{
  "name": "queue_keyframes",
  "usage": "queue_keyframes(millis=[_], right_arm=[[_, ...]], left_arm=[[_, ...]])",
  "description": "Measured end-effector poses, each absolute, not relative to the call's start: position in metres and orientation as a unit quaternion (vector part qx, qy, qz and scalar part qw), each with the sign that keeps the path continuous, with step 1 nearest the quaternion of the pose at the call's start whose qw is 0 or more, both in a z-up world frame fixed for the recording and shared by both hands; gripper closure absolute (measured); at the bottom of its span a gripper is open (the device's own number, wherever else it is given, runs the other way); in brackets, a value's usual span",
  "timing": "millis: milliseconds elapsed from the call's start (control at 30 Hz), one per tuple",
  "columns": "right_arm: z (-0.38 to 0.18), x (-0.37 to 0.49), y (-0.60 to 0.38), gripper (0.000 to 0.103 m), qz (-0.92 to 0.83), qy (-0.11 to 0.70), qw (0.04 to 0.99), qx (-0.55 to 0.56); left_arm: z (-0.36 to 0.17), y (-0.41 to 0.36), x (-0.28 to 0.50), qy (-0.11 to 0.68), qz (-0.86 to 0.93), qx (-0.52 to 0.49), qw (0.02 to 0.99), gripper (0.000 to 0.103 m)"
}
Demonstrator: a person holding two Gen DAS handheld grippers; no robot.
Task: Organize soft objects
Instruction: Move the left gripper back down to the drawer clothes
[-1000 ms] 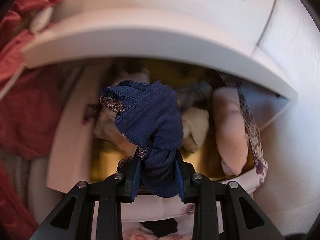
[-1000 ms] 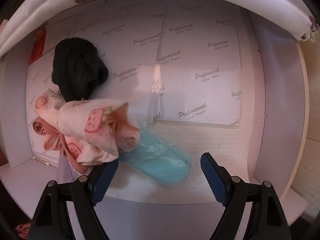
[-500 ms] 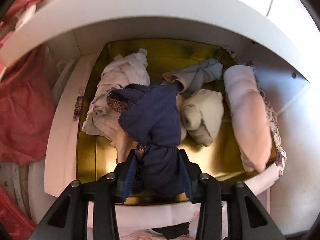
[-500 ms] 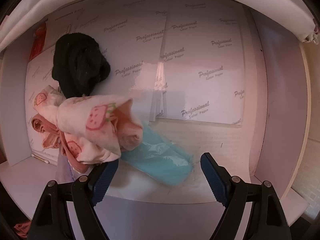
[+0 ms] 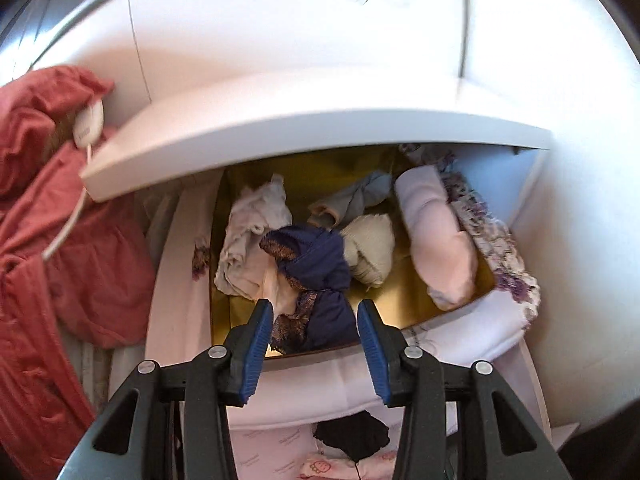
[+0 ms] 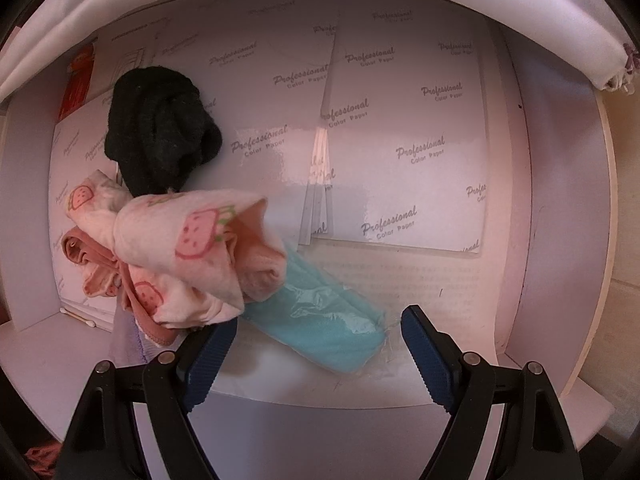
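since a second ago the left gripper [image 5: 314,330] has let go of the navy bundle [image 5: 316,276] and drawn back; its blue pads stand apart, clear of the cloth on both sides. that bundle lies at the centre of the frame in the gold-lined box [image 5: 400,304], between a white garment [image 5: 252,236] and a cream roll [image 5: 370,250]. the right gripper [image 6: 316,354] has not moved, its fingers spread wide and empty at the bottom of its frame, just below a turquoise packet [image 6: 320,320] and a strawberry-print bundle [image 6: 180,248].
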State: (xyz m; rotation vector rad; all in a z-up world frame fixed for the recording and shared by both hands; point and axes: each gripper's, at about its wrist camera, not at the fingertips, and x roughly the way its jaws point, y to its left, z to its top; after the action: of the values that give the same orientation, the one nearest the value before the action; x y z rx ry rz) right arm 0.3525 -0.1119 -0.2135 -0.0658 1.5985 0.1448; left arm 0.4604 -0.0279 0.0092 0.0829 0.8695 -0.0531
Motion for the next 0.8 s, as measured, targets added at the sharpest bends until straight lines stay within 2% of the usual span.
queue_keyframes(millis=[300, 800], right_arm=[[-0.209, 0.350, -0.108, 0.018, 0.067, 0.712, 0.698, -0.035], [-0.199, 0.343, -0.107, 0.018, 0.075, 0.700, 0.709, -0.040]], left_arm=[[0.028, -0.033, 0.412, 0.398, -0.050, 0.051, 0.915, 0.058], [0.003, -0.028, 0.358, 0.457, -0.045, 0.022, 0.888, 0.058]])
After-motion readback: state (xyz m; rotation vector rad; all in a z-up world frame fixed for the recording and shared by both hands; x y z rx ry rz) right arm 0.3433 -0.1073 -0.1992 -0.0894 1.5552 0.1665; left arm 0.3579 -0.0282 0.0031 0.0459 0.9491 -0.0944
